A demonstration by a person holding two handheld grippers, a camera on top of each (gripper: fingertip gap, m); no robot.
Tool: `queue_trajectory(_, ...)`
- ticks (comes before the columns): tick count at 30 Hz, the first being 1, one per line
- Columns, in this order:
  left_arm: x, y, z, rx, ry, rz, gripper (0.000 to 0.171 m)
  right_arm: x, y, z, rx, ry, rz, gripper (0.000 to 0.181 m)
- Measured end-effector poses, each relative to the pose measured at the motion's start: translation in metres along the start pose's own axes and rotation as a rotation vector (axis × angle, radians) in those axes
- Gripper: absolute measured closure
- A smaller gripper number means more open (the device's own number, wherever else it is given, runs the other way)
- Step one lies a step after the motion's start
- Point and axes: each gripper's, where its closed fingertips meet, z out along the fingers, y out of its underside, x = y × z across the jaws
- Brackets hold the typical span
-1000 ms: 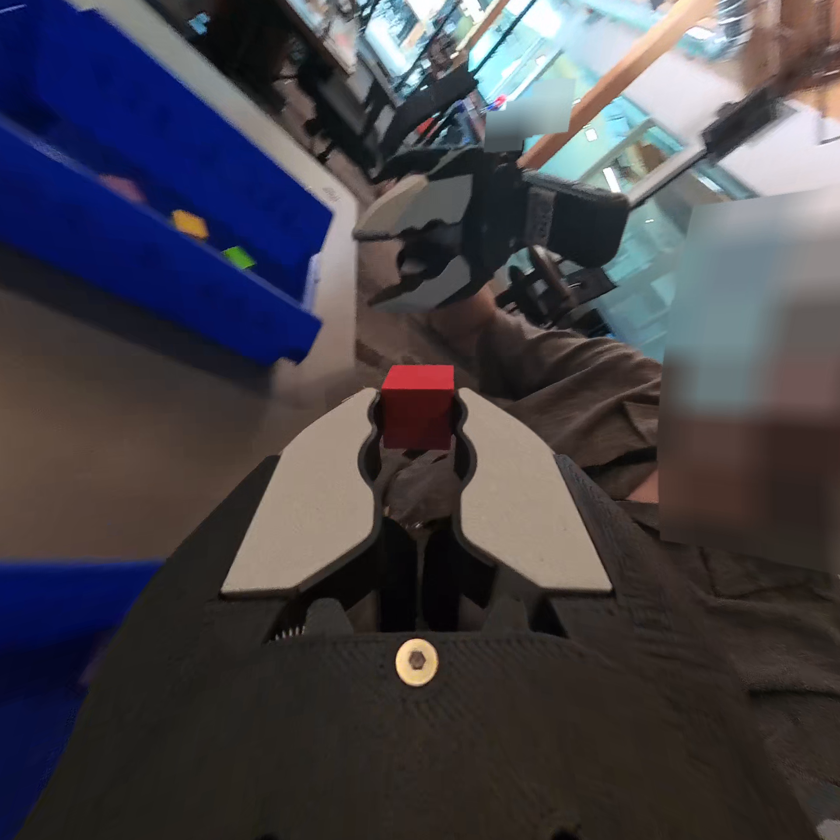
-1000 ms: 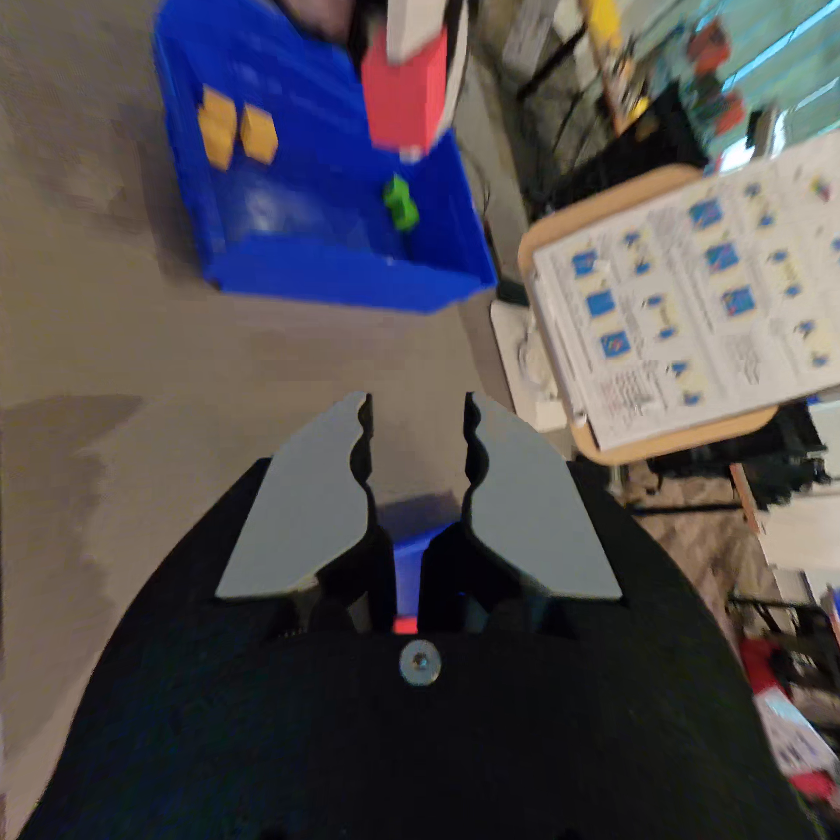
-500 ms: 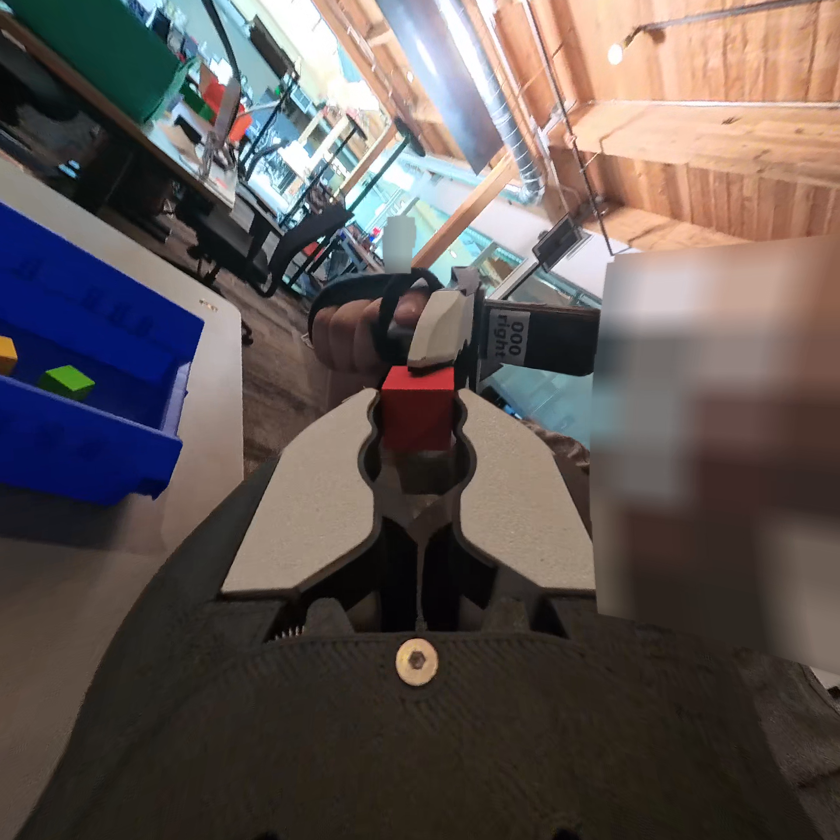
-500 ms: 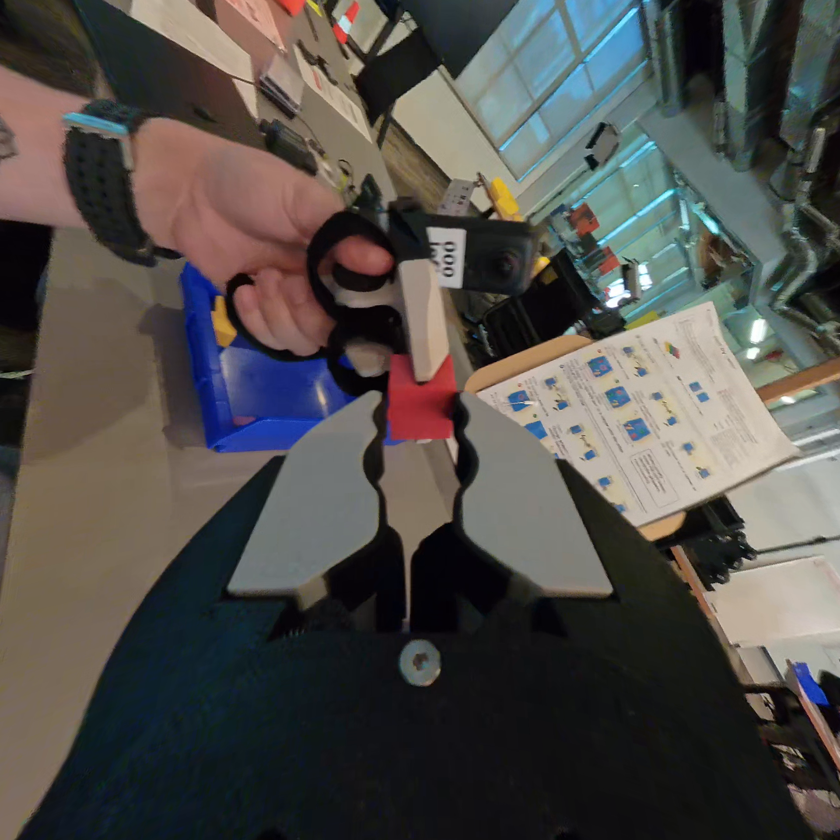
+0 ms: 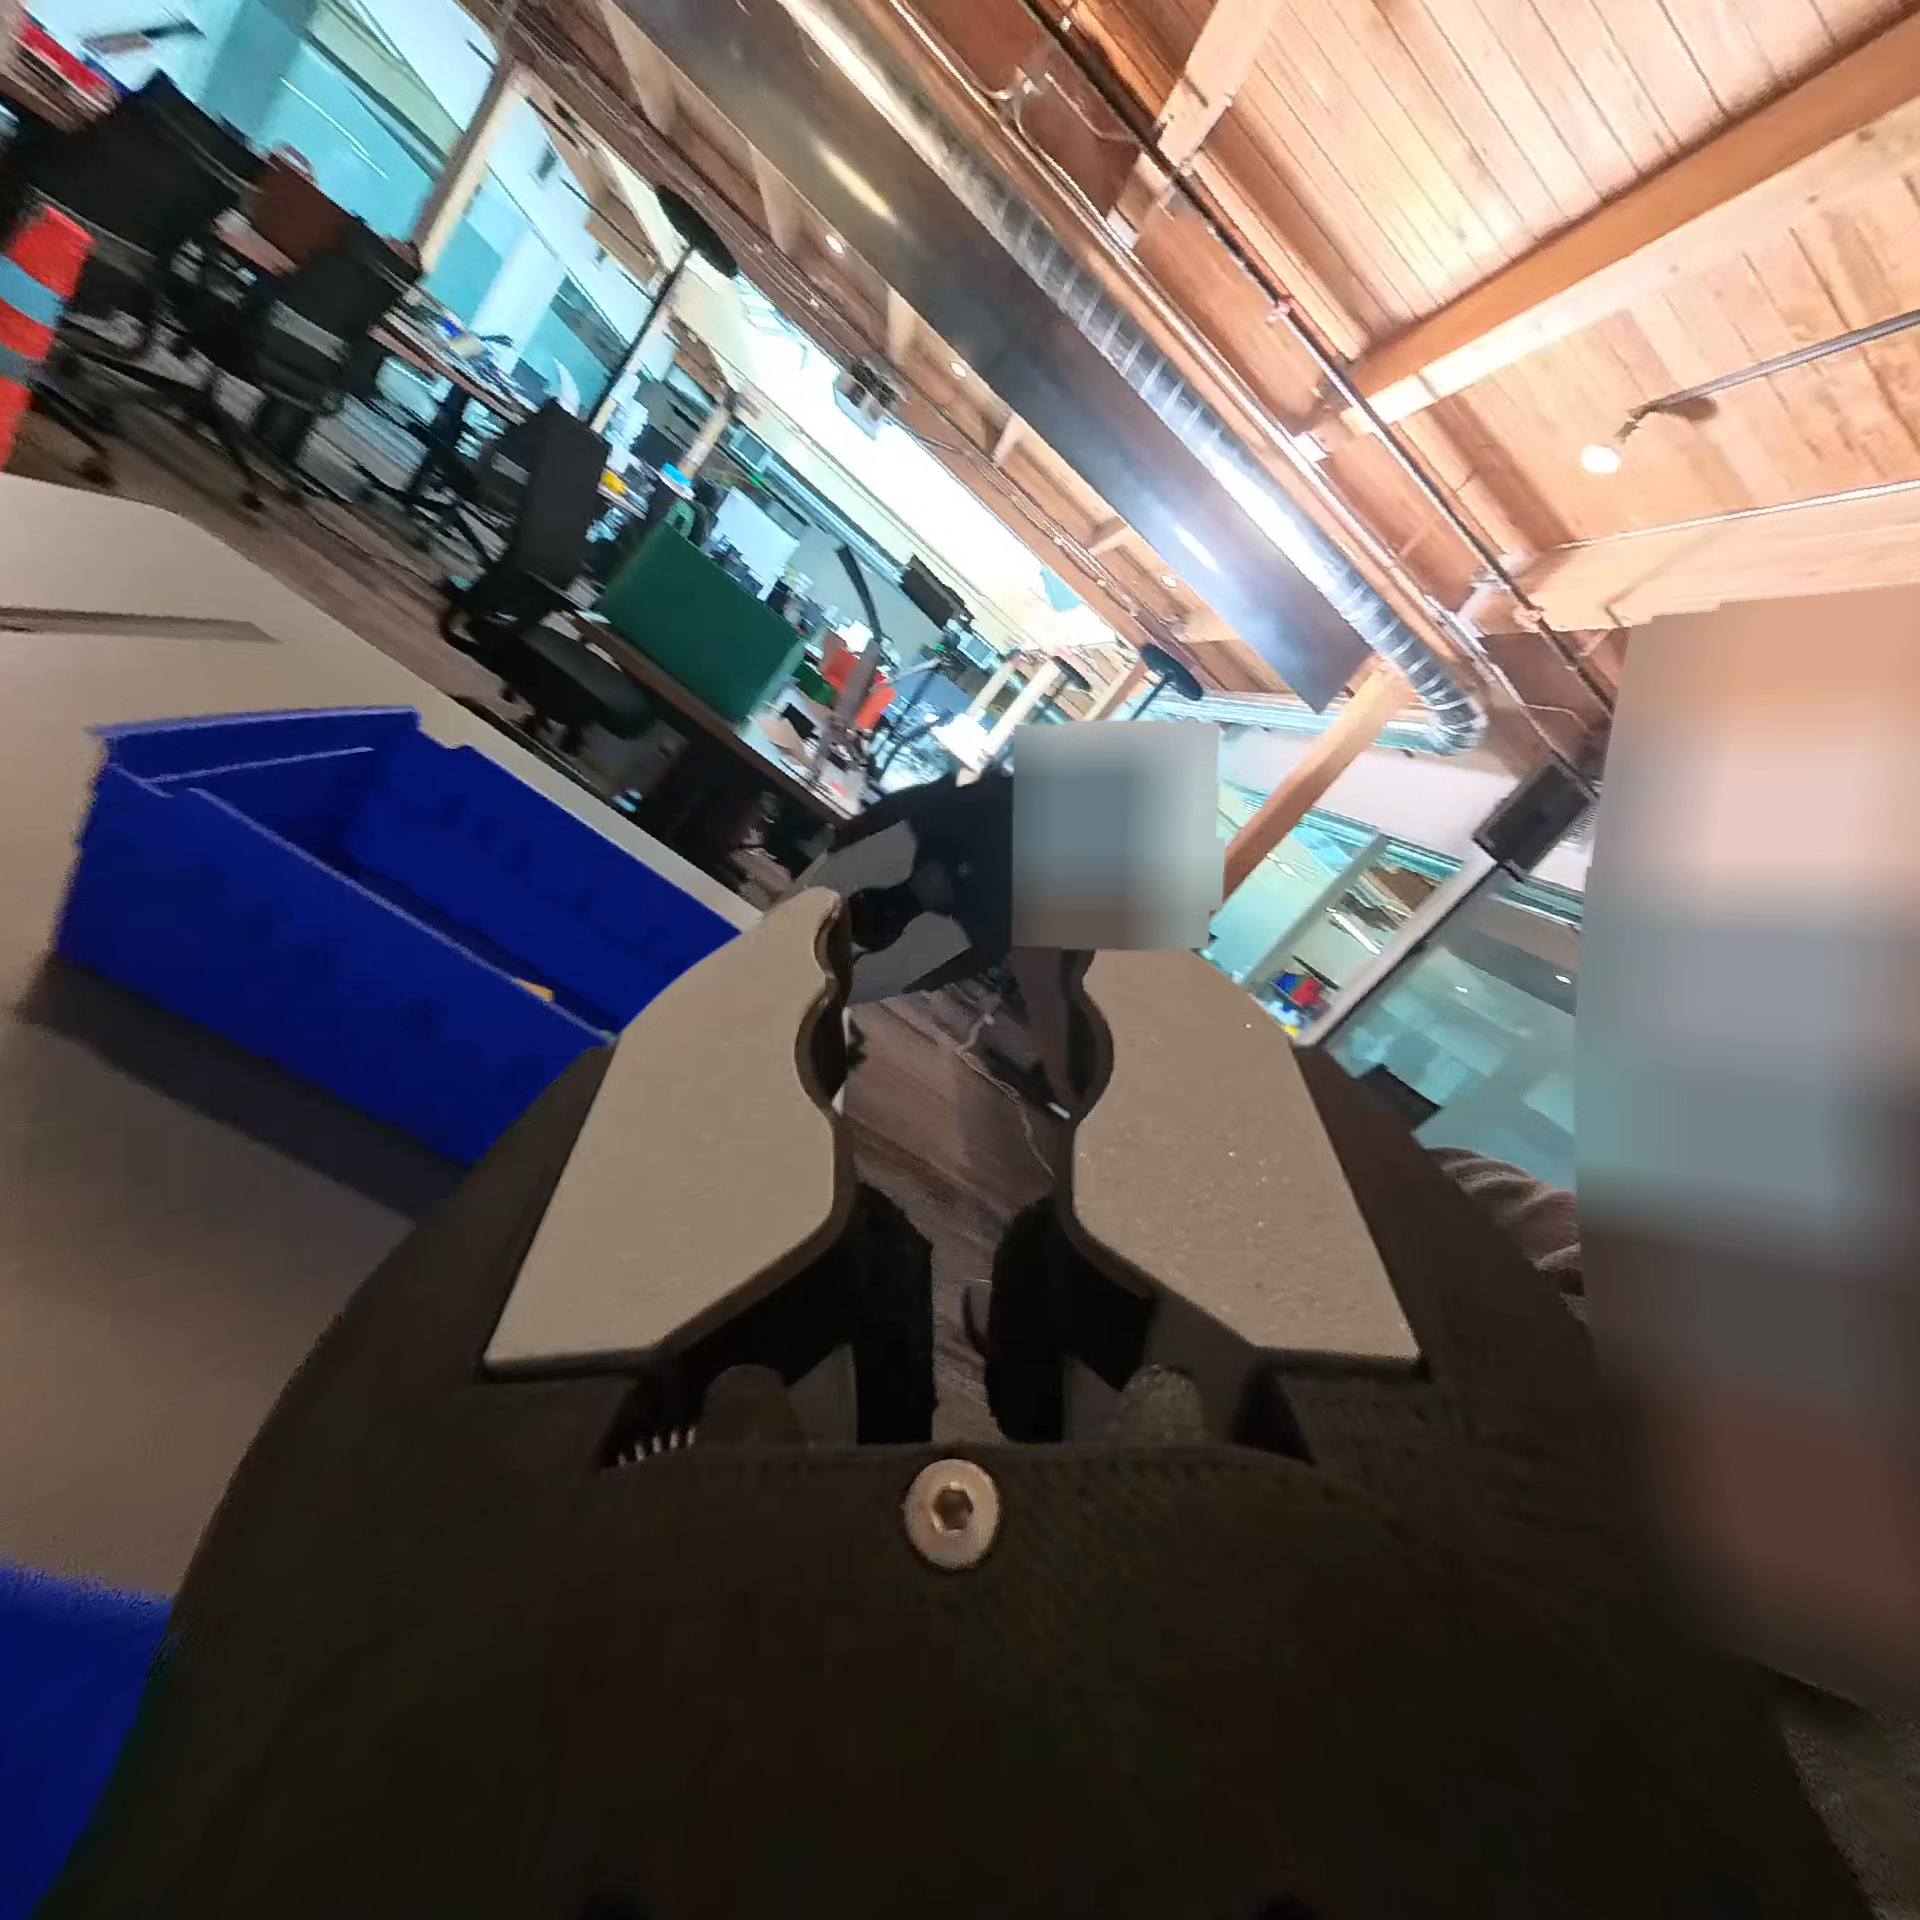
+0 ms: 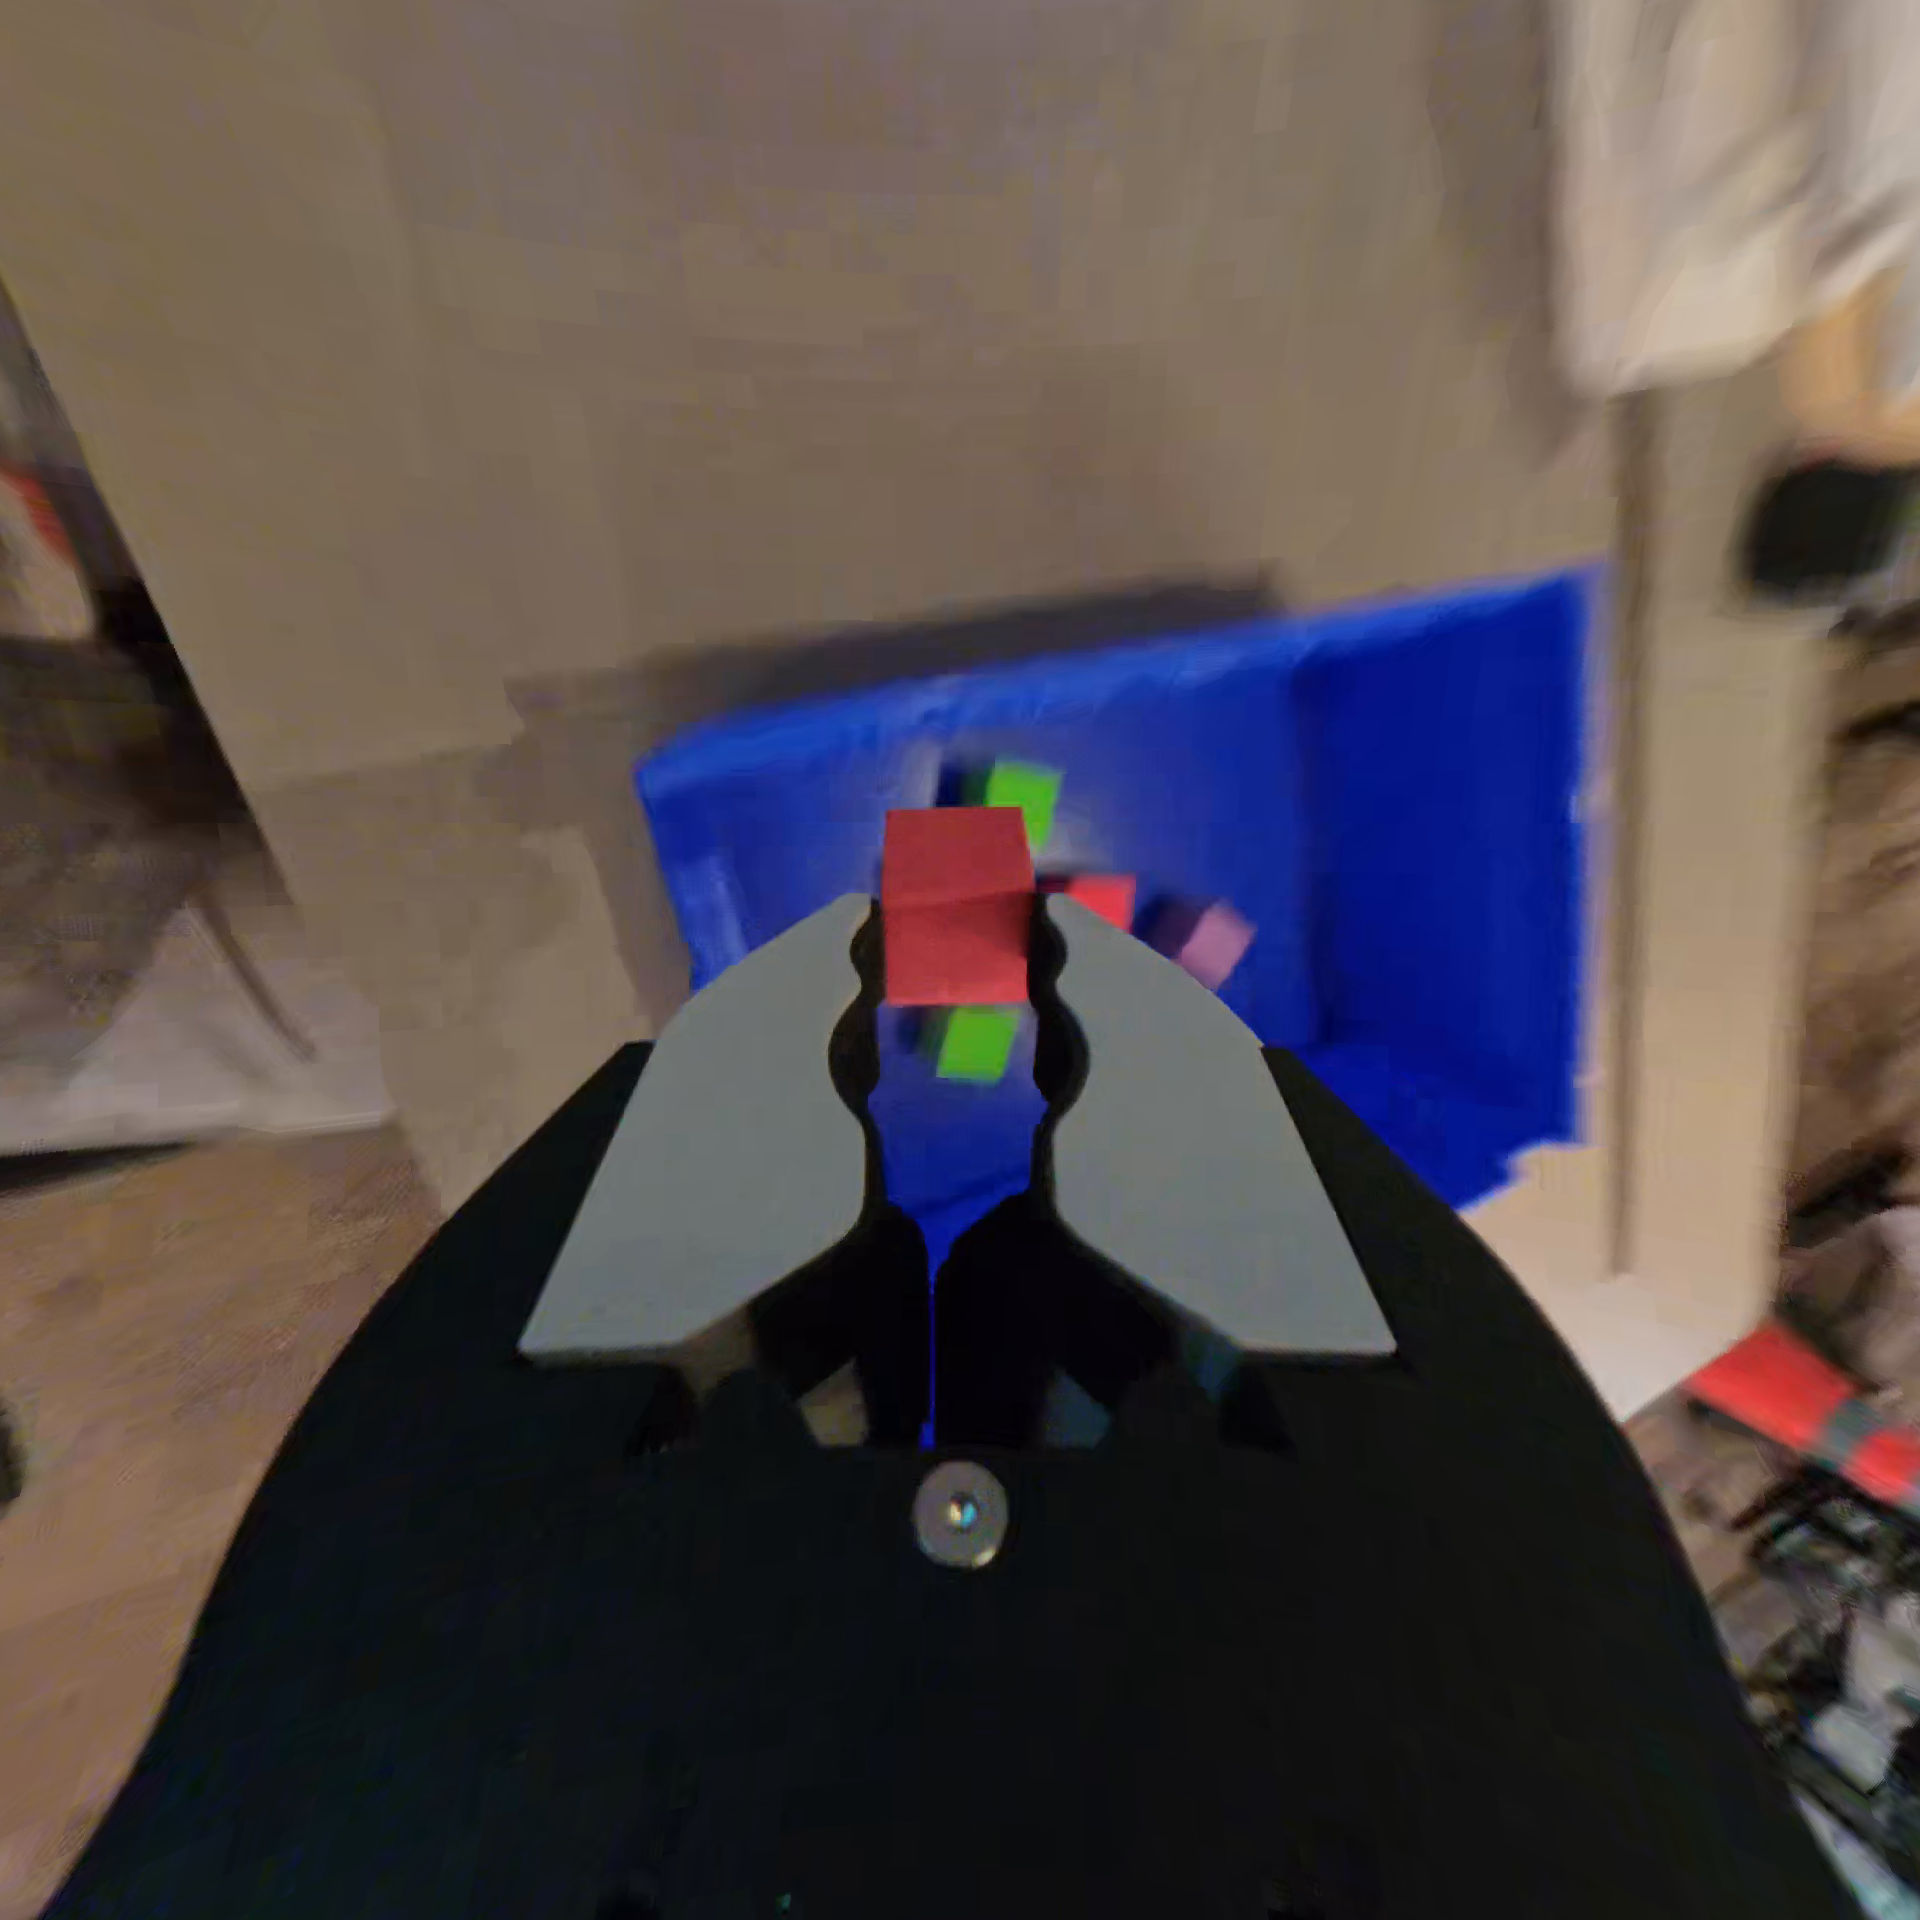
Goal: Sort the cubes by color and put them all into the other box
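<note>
Fingers of the right gripper (image 6: pixel 956 925) are closed on a red cube (image 6: pixel 956 909), which sits at their very tips, one grey pad on its left face and one on its right face. About half of the cube stands out beyond the tips, and its top edge looks slightly turned, so the hold seems shallow. The cube appears small, stiff and light, probably with smooth flat faces; two opposite flat faces, as here, look like the safest place to hold it, but deeper between the pads would be more secure.

Beyond the cube, farther away, lies a blue bin (image 6: pixel 1455 831) on a beige table (image 6: pixel 727 364). Inside it are two green cubes (image 6: pixel 977 1044), another red cube (image 6: pixel 1101 899) and a purple cube (image 6: pixel 1210 940), all blurred.

Fingers of the left gripper (image 5: pixel 961 997) stand apart with nothing between them. To the left of it is another blue bin (image 5: pixel 312 914) on the table.
</note>
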Motion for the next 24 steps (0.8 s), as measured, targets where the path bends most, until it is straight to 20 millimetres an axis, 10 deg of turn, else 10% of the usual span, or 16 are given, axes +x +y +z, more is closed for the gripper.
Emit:
queue_trajectory(3,-0.013,-0.003,-0.017,0.007,-0.07,0.037,0.133,-0.01,0.065,0.038,-0.229,-0.133,0.086,0.155)
queue_trajectory(7,-0.043,0.005,-0.045,-0.148,-0.305,0.128,0.132,-0.024,0.098,0.07,-0.319,-0.251,0.148,0.155)
queue_trajectory(17,-0.089,0.073,-0.138,-0.963,-0.72,0.197,0.131,-0.026,0.114,0.088,-0.456,-0.312,0.216,0.142)
queue_trajectory(24,-0.128,0.109,-0.148,-1.342,-0.782,0.415,0.126,-0.017,0.107,0.067,-0.453,-0.236,0.204,0.136)
